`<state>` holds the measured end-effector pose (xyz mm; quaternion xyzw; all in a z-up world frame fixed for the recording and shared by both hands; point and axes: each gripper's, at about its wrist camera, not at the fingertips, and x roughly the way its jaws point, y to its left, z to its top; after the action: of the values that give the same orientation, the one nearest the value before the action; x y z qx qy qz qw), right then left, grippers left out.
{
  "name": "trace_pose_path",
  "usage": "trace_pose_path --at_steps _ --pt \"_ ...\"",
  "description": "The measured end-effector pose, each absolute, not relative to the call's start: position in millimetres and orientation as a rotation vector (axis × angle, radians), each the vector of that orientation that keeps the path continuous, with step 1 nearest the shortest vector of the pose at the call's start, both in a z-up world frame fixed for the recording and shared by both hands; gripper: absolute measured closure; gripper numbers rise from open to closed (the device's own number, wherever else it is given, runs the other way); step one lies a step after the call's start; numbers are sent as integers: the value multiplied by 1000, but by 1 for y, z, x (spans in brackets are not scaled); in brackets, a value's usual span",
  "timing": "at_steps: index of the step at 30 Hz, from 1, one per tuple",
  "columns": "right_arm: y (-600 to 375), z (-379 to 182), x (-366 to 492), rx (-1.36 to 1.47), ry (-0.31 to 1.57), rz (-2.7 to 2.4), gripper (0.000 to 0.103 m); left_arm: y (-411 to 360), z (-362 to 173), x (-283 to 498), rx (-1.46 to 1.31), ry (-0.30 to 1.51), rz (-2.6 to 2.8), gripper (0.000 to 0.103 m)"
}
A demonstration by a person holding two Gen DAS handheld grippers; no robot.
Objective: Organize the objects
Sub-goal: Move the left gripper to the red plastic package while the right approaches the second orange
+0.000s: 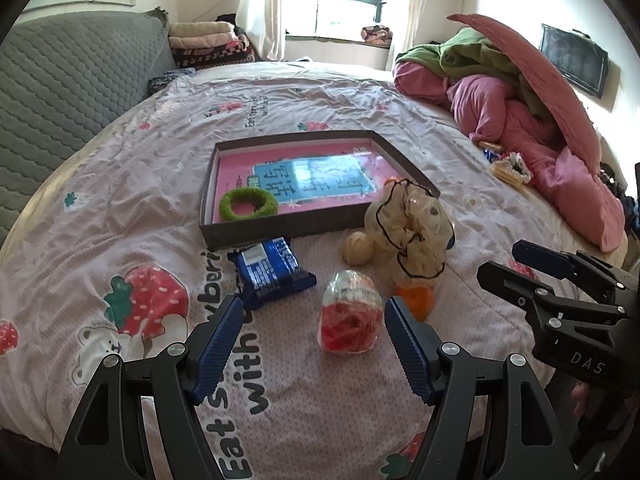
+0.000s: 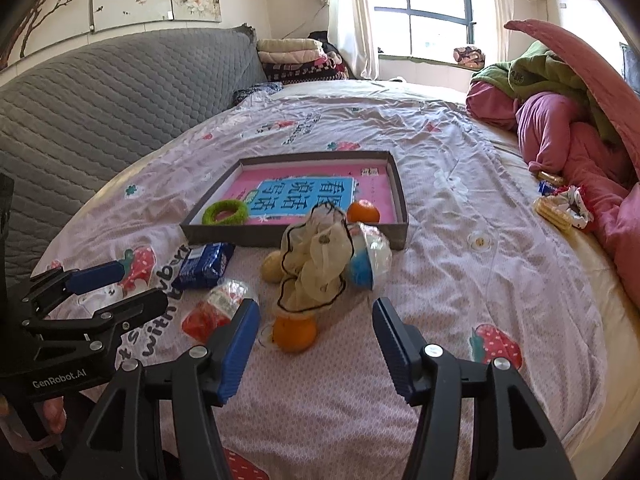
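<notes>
You held the left hand-held gripper (image 1: 314, 344) low over the bed (image 1: 328, 408) with its jaws spread apart and nothing between them; the red-and-white wrapped egg (image 1: 350, 314) lay on the sheet just ahead, near the right finger. Your right hand-held gripper (image 2: 316, 344) was likewise parted and empty, with an orange (image 2: 295, 333) on the sheet just ahead of the gap. The shallow box (image 2: 400, 200) sat further back on the bed, holding the green ring (image 2: 225, 213) in its near left corner and a second orange (image 2: 363, 212) near its front right. In front of the box lay the blue snack packet (image 1: 270, 272), the cream frilled scrunchie (image 2: 316, 264) (heaped over a pale round thing) and a blue-and-white egg (image 2: 368, 258).
</notes>
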<state>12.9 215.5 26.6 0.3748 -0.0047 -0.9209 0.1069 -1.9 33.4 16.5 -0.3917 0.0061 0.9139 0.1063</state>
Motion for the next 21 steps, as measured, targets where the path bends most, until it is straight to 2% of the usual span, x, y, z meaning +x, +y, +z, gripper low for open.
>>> trace_pose_path --at_steps 21 --pt "205 -1 20 1184 23 -2651 44 36 -3 2 -1237 3 2627 28"
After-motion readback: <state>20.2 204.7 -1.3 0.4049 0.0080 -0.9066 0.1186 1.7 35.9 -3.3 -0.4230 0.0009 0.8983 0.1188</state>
